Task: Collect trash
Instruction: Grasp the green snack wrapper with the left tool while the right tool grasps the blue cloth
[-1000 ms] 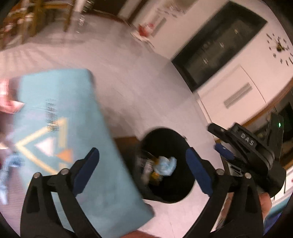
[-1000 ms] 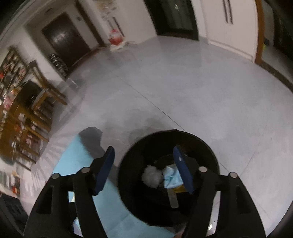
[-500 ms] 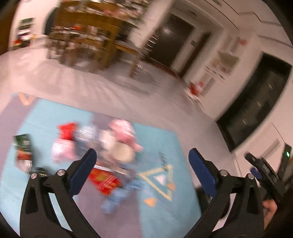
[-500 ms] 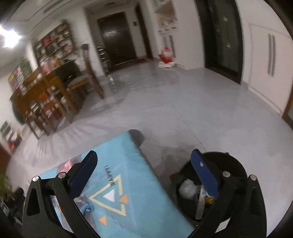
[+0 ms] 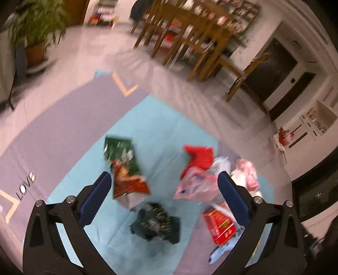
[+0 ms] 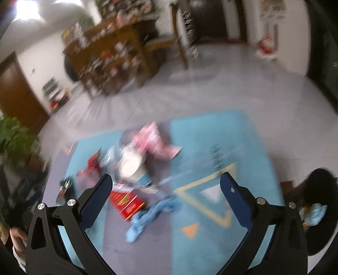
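Observation:
Trash lies scattered on a blue and grey mat (image 5: 160, 131). In the left wrist view I see a green and red snack bag (image 5: 124, 167), a dark crumpled wrapper (image 5: 156, 222), a red wrapper (image 5: 198, 156), a pink plastic bag (image 5: 196, 184) and a red box (image 5: 219, 226). My left gripper (image 5: 162, 190) hangs open above them, holding nothing. The right wrist view shows a white paper cup (image 6: 132, 167), the red box (image 6: 126, 203), a blue cloth scrap (image 6: 147, 217) and pink packaging (image 6: 154, 141). My right gripper (image 6: 164, 190) is open and empty. The black bin (image 6: 316, 211) sits at the right edge.
A wooden dining table with chairs (image 5: 194, 31) stands beyond the mat, and a potted plant (image 5: 36, 27) at the far left. Dark doors (image 6: 211, 19) and a red and white bag (image 6: 266, 48) line the far wall. Bare tiled floor surrounds the mat.
Both grippers have swung away from the black bin and over the mat, so the trash pile now lies under them. The right jaws widened from half open to fully open.

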The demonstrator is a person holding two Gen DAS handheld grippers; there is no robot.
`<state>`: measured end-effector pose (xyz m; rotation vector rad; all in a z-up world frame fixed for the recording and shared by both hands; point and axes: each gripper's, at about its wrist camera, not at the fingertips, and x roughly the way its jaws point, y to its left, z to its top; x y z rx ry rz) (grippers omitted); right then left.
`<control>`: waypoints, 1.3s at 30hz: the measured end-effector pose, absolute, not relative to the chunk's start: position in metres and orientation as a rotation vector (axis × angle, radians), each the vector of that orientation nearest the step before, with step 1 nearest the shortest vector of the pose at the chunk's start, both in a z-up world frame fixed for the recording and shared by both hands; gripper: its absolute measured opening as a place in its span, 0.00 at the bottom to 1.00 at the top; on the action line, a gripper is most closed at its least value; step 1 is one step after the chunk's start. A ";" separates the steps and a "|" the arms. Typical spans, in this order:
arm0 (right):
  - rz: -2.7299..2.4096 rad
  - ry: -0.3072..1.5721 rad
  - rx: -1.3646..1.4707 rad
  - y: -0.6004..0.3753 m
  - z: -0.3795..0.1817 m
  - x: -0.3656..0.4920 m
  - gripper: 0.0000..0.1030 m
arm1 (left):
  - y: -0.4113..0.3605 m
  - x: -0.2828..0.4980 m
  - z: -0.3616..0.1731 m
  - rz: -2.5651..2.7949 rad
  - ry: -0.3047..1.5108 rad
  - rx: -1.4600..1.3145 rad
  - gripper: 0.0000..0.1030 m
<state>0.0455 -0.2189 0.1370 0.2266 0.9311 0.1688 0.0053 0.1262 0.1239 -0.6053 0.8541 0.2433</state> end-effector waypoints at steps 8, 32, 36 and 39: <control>0.243 1.169 0.235 -0.165 0.075 0.059 0.72 | 0.144 0.012 0.074 0.278 1.011 -0.703 0.96; 0.215 1.286 0.177 -0.160 0.040 0.056 0.33 | 0.171 0.011 0.042 0.307 0.977 -0.873 0.30; 0.218 1.294 0.186 -0.159 0.040 0.058 0.33 | 0.162 0.005 0.063 0.265 0.913 -0.849 0.23; 0.222 1.293 0.178 -0.163 0.040 0.059 0.33 | 0.146 -0.001 0.085 0.229 0.859 -0.781 0.23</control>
